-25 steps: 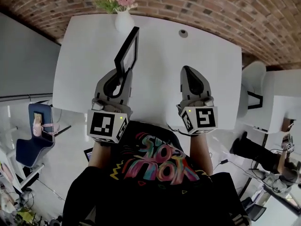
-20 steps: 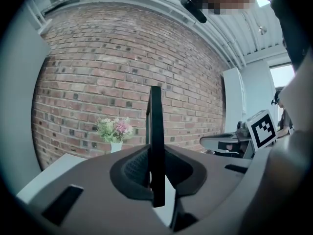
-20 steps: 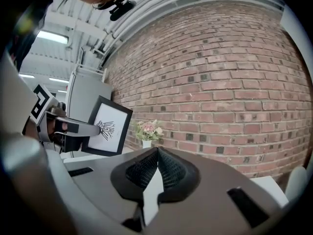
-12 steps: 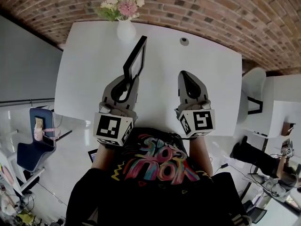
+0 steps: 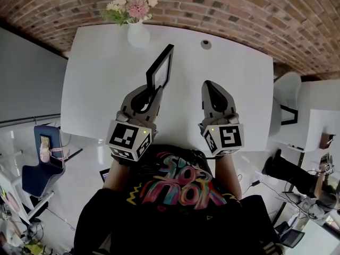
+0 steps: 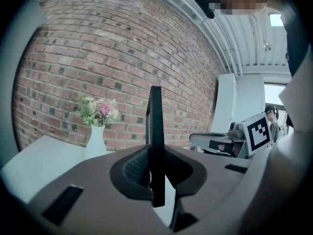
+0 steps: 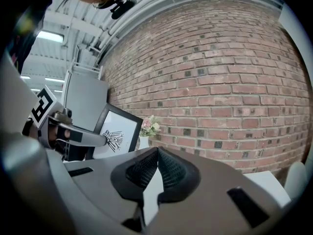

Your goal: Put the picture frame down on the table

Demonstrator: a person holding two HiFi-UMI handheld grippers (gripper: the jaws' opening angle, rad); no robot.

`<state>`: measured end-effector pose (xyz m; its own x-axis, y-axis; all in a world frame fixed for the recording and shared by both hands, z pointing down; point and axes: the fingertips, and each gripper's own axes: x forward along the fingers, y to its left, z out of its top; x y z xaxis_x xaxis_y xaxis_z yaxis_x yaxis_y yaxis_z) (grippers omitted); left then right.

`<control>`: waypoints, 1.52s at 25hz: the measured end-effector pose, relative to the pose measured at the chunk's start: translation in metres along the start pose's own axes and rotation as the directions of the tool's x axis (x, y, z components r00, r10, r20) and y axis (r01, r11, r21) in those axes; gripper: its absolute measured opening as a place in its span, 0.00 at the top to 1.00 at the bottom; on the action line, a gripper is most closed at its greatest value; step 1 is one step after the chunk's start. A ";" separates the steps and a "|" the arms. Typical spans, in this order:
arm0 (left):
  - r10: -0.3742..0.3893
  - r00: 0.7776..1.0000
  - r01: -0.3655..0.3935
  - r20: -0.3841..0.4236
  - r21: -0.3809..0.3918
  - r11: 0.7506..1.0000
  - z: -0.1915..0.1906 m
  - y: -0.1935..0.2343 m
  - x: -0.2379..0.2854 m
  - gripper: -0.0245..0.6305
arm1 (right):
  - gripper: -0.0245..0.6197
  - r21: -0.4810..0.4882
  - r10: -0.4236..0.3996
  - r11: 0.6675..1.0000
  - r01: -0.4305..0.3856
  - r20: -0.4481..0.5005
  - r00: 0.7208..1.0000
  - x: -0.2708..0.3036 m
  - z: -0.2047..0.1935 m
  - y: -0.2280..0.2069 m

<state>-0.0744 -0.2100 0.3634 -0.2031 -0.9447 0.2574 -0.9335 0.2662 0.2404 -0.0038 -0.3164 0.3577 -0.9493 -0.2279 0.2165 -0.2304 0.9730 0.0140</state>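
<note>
A black picture frame (image 5: 161,68) with a white print stands upright above the white table (image 5: 101,73), and my left gripper (image 5: 155,91) is shut on its lower edge. The left gripper view shows the frame edge-on (image 6: 156,131), pinched between the jaws of the left gripper (image 6: 155,173). My right gripper (image 5: 208,85) hovers beside it to the right, over the table's near half, shut with nothing in it. The right gripper view has the right gripper (image 7: 157,153) with its pads pressed together, and the frame's printed face (image 7: 117,133) off to the left.
A white vase of pink flowers (image 5: 137,33) stands at the table's far edge, just beyond the frame. A small round cap (image 5: 205,44) sits at the far middle. A brick wall (image 5: 239,9) backs the table. A white chair (image 5: 287,89) stands right, a blue chair (image 5: 42,158) left.
My left gripper has carried the frame to the right, toward the table's middle, and turned it a little. The right gripper has stayed where it was.
</note>
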 end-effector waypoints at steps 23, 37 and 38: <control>-0.281 0.907 0.166 -0.314 -0.347 0.923 -0.157 -0.034 0.070 0.87 | 0.93 0.057 0.007 0.998 0.003 -0.164 0.986 -0.017 -0.079 -0.011; -0.412 0.850 0.173 -0.327 -0.566 0.806 -0.207 -0.051 0.100 0.87 | 0.93 0.071 -0.036 0.996 0.050 -0.191 0.981 -0.021 -0.093 -0.021; -0.421 0.847 0.172 -0.325 -0.582 0.795 -0.208 -0.052 0.101 0.87 | 0.93 0.069 -0.038 0.996 0.052 -0.190 0.981 -0.021 -0.093 -0.022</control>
<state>0.0149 -0.2789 0.5717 0.3168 -0.8500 0.4209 -0.6051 0.1606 0.7798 0.0414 -0.3297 0.4440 -0.8820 -0.2541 0.3969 -0.2941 0.9548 -0.0423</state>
